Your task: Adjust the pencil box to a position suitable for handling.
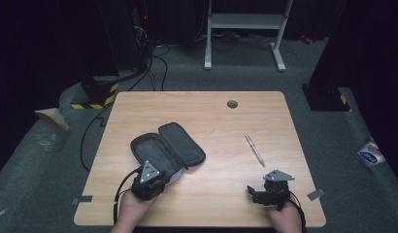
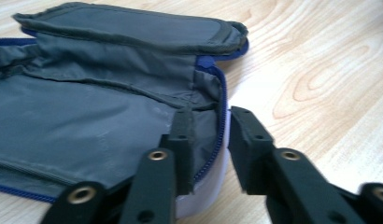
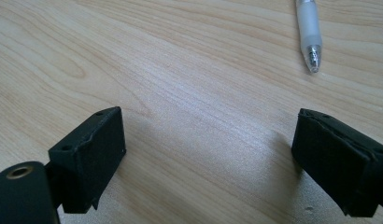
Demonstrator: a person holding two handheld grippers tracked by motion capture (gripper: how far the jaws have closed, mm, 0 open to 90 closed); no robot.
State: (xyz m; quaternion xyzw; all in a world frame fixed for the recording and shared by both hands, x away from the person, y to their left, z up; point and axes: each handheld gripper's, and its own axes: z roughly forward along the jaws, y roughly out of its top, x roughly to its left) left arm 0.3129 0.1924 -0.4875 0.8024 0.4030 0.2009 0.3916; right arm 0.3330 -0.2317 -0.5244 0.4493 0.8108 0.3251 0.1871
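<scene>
From above, I see the open pouch [image 1: 165, 148] lying left of centre on the bench [image 1: 211, 116], my left claw [image 1: 151, 180] at its near edge. Left gripper view: its jaws straddle the pouch's zipper rim without clamping. Right gripper view: my right claw [image 3: 206, 158] gapes empty near the pen [image 3: 307, 32].

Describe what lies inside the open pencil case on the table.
The pencil case lies unzipped, showing bare grey lining; no pen lies on it. The left gripper straddles its zipper edge. Any inner pockets stay hidden under fabric folds. The pen lies apart on the table.
</scene>
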